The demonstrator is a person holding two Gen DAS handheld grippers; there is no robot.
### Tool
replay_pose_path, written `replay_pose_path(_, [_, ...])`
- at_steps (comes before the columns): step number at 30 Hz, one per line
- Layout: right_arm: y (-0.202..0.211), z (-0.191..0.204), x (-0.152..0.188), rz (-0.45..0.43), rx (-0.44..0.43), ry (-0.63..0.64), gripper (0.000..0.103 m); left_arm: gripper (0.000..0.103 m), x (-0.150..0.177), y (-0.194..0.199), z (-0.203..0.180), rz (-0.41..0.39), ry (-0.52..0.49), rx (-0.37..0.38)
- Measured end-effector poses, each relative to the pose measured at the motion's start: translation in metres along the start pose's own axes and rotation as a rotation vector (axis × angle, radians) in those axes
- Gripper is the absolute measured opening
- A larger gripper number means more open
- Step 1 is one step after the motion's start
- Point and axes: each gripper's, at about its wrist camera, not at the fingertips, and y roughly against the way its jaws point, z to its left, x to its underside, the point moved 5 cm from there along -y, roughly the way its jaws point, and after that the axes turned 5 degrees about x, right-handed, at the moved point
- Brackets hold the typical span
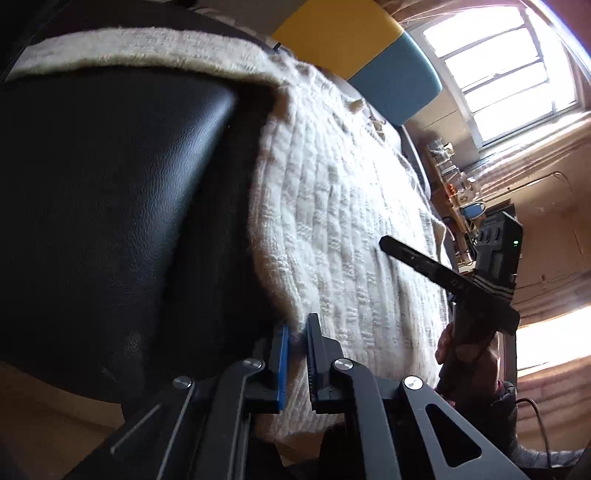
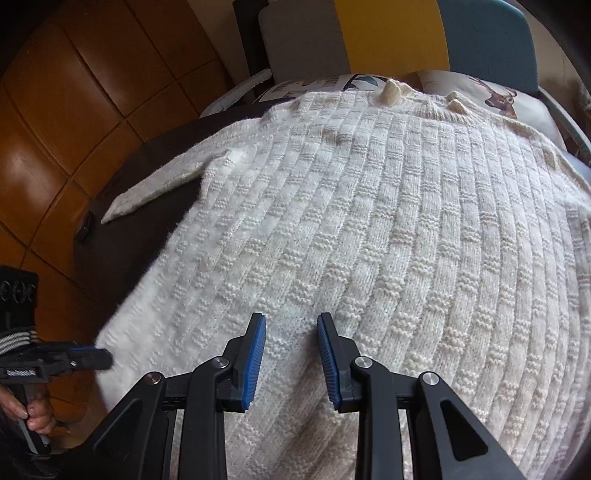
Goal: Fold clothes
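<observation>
A cream knitted sweater (image 2: pixel 369 229) lies spread flat on a black leather seat (image 1: pixel 110 203), with one sleeve (image 2: pixel 155 188) stretched out to the left. My left gripper (image 1: pixel 298 323) sits at the sweater's lower left edge, its blue pads (image 1: pixel 282 365) close together with the hem's edge between them. The right wrist view shows that same gripper (image 2: pixel 94 356) at the sweater's side, held by a hand (image 2: pixel 33 413). My right gripper (image 2: pixel 291 317) stands open just above the hem's middle, nothing between its fingers. In the left wrist view it (image 1: pixel 443 269) reaches over the sweater.
Printed cushions (image 2: pixel 498 96) lie beyond the sweater's collar, against a backrest with yellow (image 2: pixel 388 33) and blue (image 2: pixel 487 40) panels. Wooden floor (image 2: pixel 74 92) runs along the left. A cluttered shelf (image 1: pixel 458 192) and bright windows (image 1: pixel 509 74) are on the right.
</observation>
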Motion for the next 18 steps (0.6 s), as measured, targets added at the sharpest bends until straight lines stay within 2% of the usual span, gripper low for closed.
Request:
replay_pose_path(3, [-0.001,-0.001,0.003,-0.007,0.011,0.010,0.029,0.008,0.000,0.014,0.001,-0.017,-0.028,-0.024])
replay_pose_path(7, [-0.002,-0.003,0.008,-0.016,0.026,0.023,0.029,0.005,0.016,-0.002,0.030,0.084,-0.014,-0.127])
replay_pose_path(12, [-0.003,-0.005,0.013,-0.028,0.043,0.038,0.029,0.006,-0.002,0.015,0.024,0.028,-0.021,-0.088])
replay_pose_path(15, [-0.002,-0.006,0.013,-0.036,0.025,0.021,0.029,0.007,-0.024,0.028,0.012,-0.040,-0.075,-0.079])
replay_pose_path(18, [0.000,-0.007,0.013,-0.045,0.008,0.004,0.029,0.012,-0.055,0.015,-0.007,-0.062,-0.155,-0.082])
